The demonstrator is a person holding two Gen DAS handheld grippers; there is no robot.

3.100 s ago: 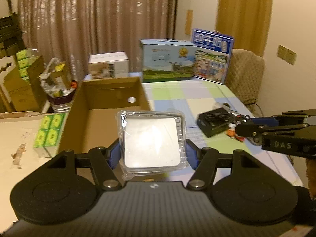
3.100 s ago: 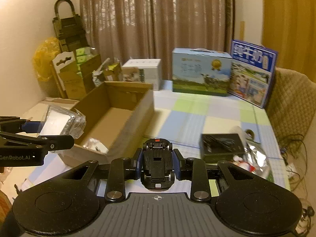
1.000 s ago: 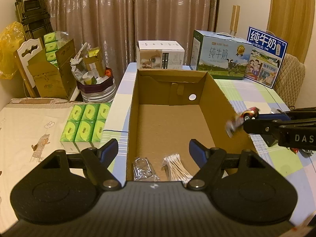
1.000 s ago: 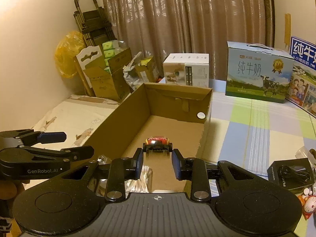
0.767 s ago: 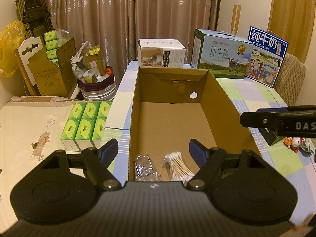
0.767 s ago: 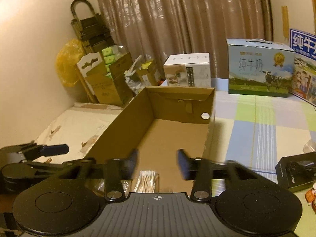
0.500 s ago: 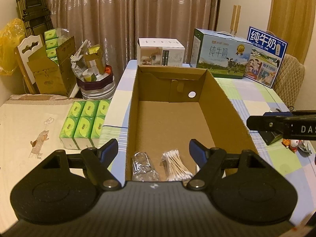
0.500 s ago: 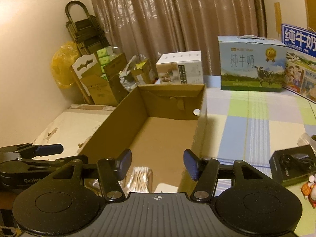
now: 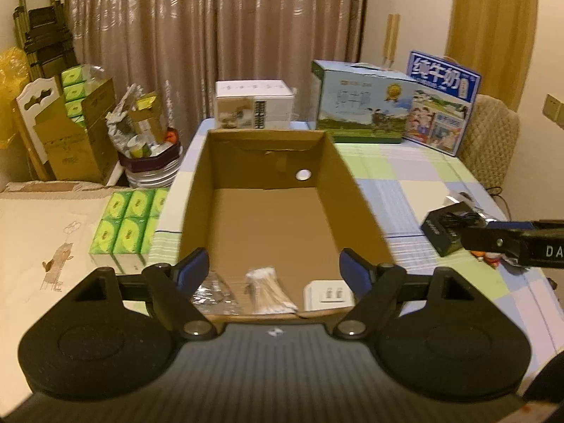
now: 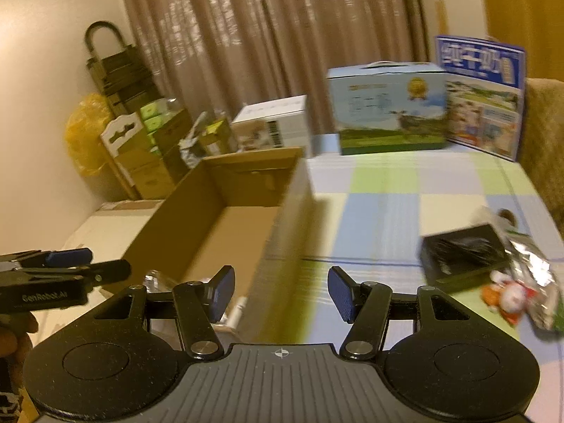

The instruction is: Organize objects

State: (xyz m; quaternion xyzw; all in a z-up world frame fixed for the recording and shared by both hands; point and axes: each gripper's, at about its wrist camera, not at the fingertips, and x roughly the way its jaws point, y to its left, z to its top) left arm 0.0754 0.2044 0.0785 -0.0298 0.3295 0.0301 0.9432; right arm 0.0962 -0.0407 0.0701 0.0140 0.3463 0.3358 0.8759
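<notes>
The open cardboard box (image 9: 268, 218) lies on the checked tablecloth. At its near end are a crinkled clear bag (image 9: 215, 292), a bundle of cotton swabs (image 9: 264, 289) and a white lidded container (image 9: 328, 296). My left gripper (image 9: 273, 271) hovers over that end; its jaws are opening and nothing is between them. My right gripper (image 10: 282, 289) is open and empty, above the box's right wall and the cloth. A black box (image 10: 461, 257), a small red and white toy (image 10: 504, 296) and a foil bag (image 10: 532, 278) lie to its right. No toy car is visible.
Green tissue packs (image 9: 128, 225) sit left of the box. A white carton (image 9: 253, 105) and two milk cartons (image 9: 359, 105) stand at the table's far edge. A padded chair (image 9: 490, 134) is at the far right, and a full bin (image 9: 148, 155) at the far left.
The right gripper let the toy car go over the box, opened and swung right toward the table. The left gripper, which earlier held the white container, has pulled back slightly.
</notes>
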